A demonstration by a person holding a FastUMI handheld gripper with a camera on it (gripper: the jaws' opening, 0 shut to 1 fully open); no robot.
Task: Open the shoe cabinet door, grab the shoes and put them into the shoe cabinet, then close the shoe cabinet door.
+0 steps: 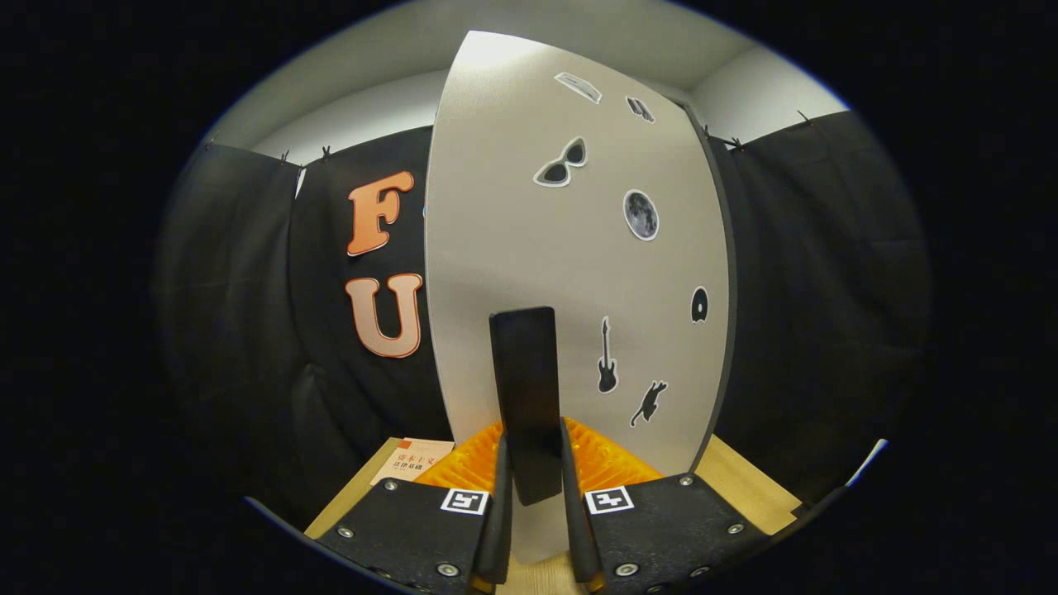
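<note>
The shoe cabinet door [570, 273] is a pale grey panel with several small stickers, and it stands upright right in front of me. A flat black handle [525, 388] sticks out from its lower middle. My gripper [535, 492] is shut on the lower end of this handle, one finger on each side of it. The door's left edge stands against the booth's black wall, and a dark rim runs down its right edge. I cannot tell how far the door is swung.
A light wooden surface [744, 487] lies below the door on both sides. A thin book [413, 461] rests on it just left of the fingers. Black cloth walls close in left and right.
</note>
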